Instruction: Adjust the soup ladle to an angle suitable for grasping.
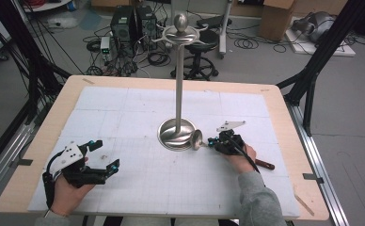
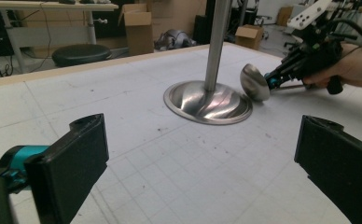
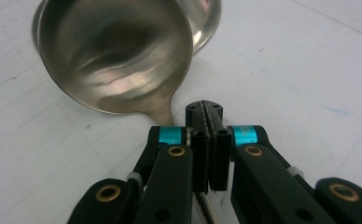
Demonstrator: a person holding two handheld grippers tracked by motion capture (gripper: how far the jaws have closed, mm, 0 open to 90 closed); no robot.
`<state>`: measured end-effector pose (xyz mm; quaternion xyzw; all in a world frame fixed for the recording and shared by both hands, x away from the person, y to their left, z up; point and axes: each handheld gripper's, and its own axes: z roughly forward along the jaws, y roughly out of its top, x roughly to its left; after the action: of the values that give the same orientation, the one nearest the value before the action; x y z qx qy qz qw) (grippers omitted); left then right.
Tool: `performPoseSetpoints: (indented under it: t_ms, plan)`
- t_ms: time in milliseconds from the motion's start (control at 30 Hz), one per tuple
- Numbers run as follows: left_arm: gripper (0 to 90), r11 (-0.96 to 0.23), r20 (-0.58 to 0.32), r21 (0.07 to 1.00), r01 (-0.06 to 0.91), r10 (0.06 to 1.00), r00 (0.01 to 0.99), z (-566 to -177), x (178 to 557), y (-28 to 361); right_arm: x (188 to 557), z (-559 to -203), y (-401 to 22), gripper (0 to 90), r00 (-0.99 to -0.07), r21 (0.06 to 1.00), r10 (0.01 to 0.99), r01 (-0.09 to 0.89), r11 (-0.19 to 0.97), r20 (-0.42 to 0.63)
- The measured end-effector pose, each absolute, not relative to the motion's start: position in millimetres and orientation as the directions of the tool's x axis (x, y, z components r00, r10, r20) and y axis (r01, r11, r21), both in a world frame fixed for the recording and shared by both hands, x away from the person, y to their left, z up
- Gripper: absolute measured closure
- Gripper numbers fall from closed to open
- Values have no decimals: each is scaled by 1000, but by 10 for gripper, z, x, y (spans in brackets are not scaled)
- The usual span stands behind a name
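A steel ladle (image 1: 197,139) lies low over the white mat, its bowl (image 3: 114,56) next to the round base of a tall metal stand (image 1: 177,133). My right gripper (image 1: 213,141) is shut on the ladle's thin neck, just behind the bowl. In the right gripper view its jaws (image 3: 209,109) are pressed together. The ladle's brown handle end (image 1: 265,165) sticks out behind the hand. My left gripper (image 1: 104,155) rests at the front left of the mat, open, with nothing between its jaws (image 2: 202,133). It points toward the stand base (image 2: 207,105) and the ladle bowl (image 2: 255,82).
The stand's pole (image 1: 179,80) rises from the mat's middle to a knob with curved hooks (image 1: 180,33). The white gridded mat (image 1: 138,188) covers a wooden table (image 1: 284,122). Beyond the table stand a stool (image 1: 202,44), computer boxes and cables.
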<state>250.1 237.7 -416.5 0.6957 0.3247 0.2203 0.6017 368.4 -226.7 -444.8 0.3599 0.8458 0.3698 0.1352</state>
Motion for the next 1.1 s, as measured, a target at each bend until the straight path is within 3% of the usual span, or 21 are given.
performPoseSetpoints:
  t_ms: [433,700,1100]
  plan:
    - [32,-61,-93,979,194,717,690,-4165,2500,2375,3457,-4465,-2227,900,-748,733,661,483,480,59]
    - [32,-57,-90,980,189,722,686,-4162,2493,2376,3278,-4446,-2150,900,-796,723,605,425,544,13]
    - [32,-62,-83,981,183,720,689,-4158,2486,2382,3049,-4465,-2161,900,-824,733,564,421,535,61]
